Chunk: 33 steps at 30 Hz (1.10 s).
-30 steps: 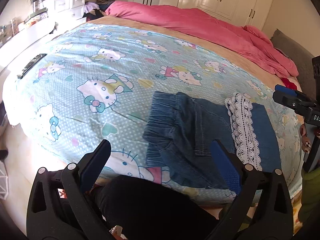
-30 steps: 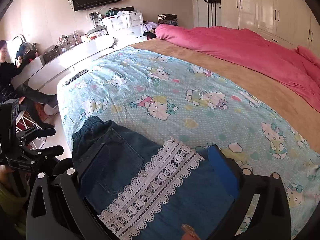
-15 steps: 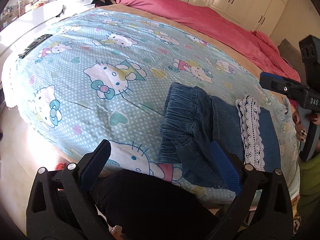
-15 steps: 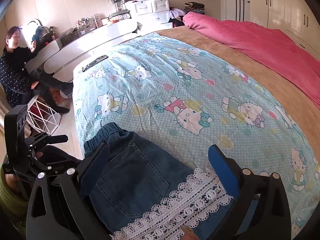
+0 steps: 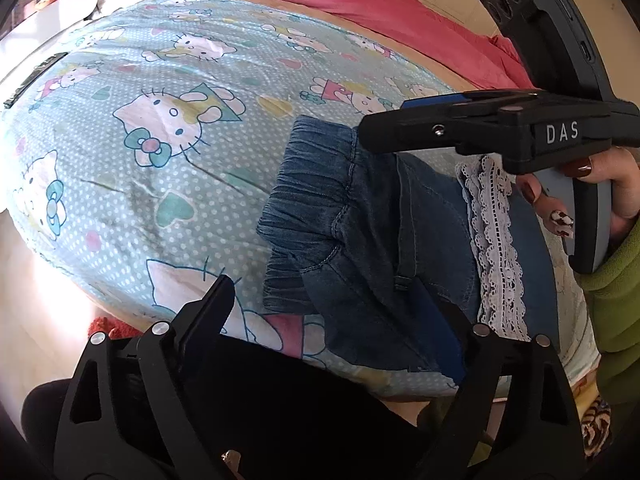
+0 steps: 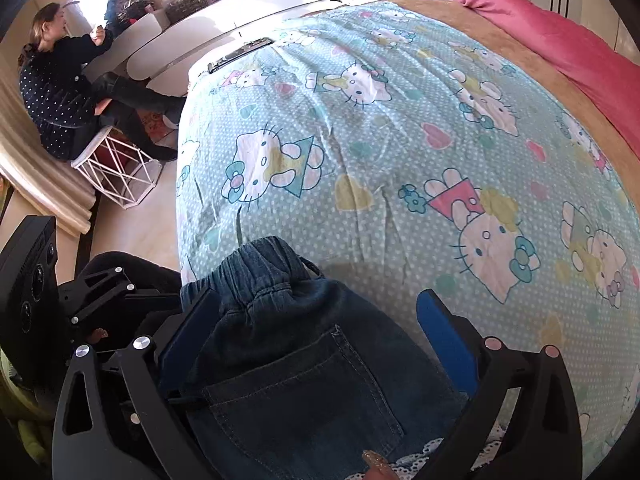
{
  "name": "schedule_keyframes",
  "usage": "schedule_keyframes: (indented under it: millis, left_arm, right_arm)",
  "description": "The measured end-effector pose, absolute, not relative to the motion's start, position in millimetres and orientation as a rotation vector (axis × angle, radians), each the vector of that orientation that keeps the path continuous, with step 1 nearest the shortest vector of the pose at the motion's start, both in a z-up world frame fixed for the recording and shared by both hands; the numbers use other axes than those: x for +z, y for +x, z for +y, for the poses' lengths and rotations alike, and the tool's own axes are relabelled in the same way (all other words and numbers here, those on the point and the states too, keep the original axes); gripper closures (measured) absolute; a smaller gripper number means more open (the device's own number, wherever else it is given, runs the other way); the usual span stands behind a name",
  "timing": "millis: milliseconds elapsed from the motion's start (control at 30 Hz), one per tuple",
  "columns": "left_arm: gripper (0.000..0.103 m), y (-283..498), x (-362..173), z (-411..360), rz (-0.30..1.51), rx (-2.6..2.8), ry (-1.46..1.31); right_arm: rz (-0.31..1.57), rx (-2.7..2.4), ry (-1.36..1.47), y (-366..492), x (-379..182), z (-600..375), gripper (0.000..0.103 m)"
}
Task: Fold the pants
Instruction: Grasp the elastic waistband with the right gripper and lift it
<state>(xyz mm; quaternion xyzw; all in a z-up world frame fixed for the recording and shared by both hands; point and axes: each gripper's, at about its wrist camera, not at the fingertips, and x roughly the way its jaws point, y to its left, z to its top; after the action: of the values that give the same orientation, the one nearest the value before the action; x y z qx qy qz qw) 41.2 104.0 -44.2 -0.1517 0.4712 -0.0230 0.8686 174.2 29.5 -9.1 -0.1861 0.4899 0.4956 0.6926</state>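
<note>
Denim pants (image 5: 384, 236) lie folded on the near edge of the bed, on a light-blue Hello Kitty sheet (image 5: 168, 128); elastic waistband (image 5: 316, 184) gathered and facing the left side of the left wrist view, a white lace trim band (image 5: 496, 248) running across the fabric toward the right. In the right wrist view the same pants (image 6: 304, 368) fill the lower centre, the back pocket (image 6: 312, 400) facing up, waistband bunched at the far end. Left gripper (image 5: 328, 320): jaws spread wide, nothing between them; its right blue-padded finger sits over the near lower edge of the denim, contact not clear, its left finger over the sheet and the dark clothing of the operator. Right gripper (image 6: 316, 320): jaws wide apart, straddling the waistband end of the pants, 1 blue pad on each side, fabric between them not pinched. From the left wrist view the right gripper (image 5: 404, 120) hangs just above the waistband, held by a hand with dark painted nails (image 5: 580, 196) and a green sleeve (image 5: 616, 292). Pink duvet (image 5: 384, 12) lies bunched across the far side of the bed over a tan cover. A seated person in a dark dotted top (image 6: 56, 84) is at far left beside a white wire stool (image 6: 120, 168). A dark remote (image 6: 240, 54) lies at the sheet's far corner.
</note>
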Motion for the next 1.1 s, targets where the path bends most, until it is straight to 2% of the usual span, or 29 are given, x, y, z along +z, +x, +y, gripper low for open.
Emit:
schedule_keyframes:
  millis: [167,467,533,567,600,733,833,1100]
  left_arm:
    - [0.032,45,-48,103,1.003,-0.050,-0.316]
    - [0.032,52,-57,108,1.014,-0.066,-0.347]
    - [0.032,53,-59,110,1.015,-0.069,-0.355]
    - [0.032,53,-59,110,1.014,-0.070,-0.358]
    - [0.032,53,-60,110,1.011,-0.071,-0.361]
    - [0.029,53,-59,114,0.991,-0.090,-0.399]
    - [0.025,51,-55,114,0.977,-0.106,-0.417]
    - [0.018,37,-40,111,0.934,-0.153,-0.466]
  right_arm:
    - [1.105,1.143,-0.452,167,-17,47,0.005]
    - [1.138,1.201,-0.504,167,-38,70,0.007]
    - [1.166,1.225,-0.496,167,-47,74,0.026]
    - [1.185,1.249,-0.478,167,-52,75,0.033]
    - [1.189,1.270,-0.457,166,-53,75,0.046]
    - [1.156,1.291,-0.395,165,-43,66,0.068]
    - [1.118,1.312,-0.332,169,-27,48,0.072]
    - [1.011,1.327,-0.183,173,13,-7,0.072]
